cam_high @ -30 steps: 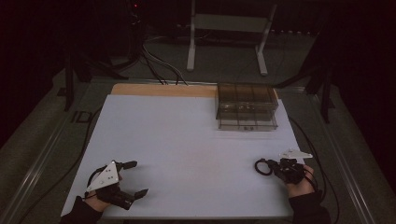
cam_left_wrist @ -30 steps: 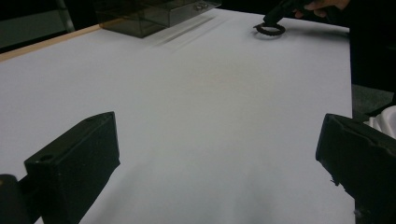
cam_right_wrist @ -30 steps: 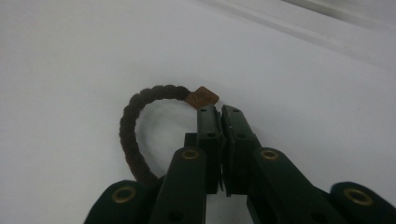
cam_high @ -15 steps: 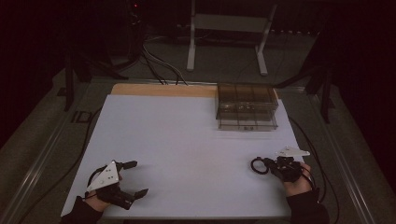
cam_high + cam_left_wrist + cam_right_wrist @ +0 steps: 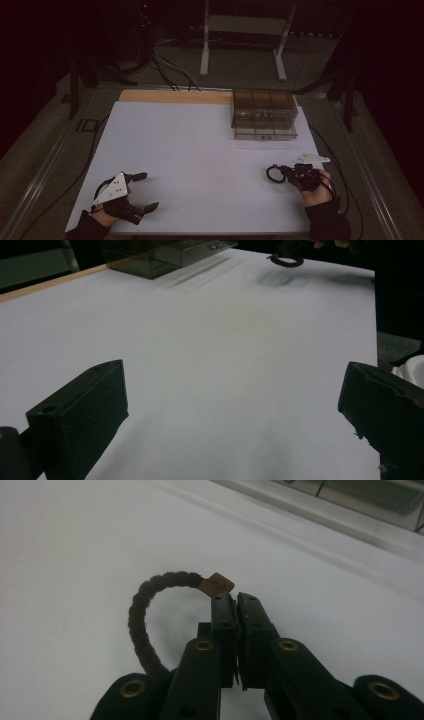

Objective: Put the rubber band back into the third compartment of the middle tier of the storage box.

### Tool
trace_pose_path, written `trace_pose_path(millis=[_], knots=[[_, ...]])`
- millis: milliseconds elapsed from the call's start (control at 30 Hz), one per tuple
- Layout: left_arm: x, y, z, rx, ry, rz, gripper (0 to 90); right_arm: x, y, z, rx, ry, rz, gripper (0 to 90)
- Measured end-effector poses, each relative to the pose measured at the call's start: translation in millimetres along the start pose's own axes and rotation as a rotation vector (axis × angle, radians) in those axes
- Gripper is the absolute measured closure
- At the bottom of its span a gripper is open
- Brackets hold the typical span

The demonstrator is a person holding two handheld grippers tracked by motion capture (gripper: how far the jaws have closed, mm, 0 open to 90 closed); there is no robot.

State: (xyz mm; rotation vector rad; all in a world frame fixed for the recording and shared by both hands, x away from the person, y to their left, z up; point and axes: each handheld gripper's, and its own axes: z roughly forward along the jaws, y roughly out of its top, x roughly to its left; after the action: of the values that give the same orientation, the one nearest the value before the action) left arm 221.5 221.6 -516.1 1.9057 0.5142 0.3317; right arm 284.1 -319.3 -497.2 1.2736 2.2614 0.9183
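A dark braided cord loop [image 5: 136,614] with a small brown tag [image 5: 215,585] curls out to the left of my right gripper [image 5: 236,600], which is shut on it. The tag sits just at the jaw tips. In the high view the right gripper [image 5: 284,173] is at the table's right front, with the loop [image 5: 272,174] sticking out to its left. The left gripper view shows the loop [image 5: 285,260] hanging a little above the table over its shadow. My left gripper [image 5: 148,190] rests at the left front, open, with nothing between its jaws [image 5: 234,371].
A smoky transparent drawer box [image 5: 263,114] stands at the back right of the white table [image 5: 190,145], and its corner shows in the left gripper view [image 5: 160,250]. Cables trail off both table sides. A metal stand [image 5: 245,30] rises behind the table.
My right gripper has moved a little to the left and away from the front edge, carrying the loop with it. The left gripper has stayed put.
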Motion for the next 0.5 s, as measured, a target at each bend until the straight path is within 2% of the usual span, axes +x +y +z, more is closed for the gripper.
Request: trace_pose_path(millis=[500], knots=[[-0.5, -0.4, -0.2, 0.002, 0.003, -0.001, 0.3, -0.8, 25.6, -1.3, -0.024, -0.009, -0.031, 86.6]])
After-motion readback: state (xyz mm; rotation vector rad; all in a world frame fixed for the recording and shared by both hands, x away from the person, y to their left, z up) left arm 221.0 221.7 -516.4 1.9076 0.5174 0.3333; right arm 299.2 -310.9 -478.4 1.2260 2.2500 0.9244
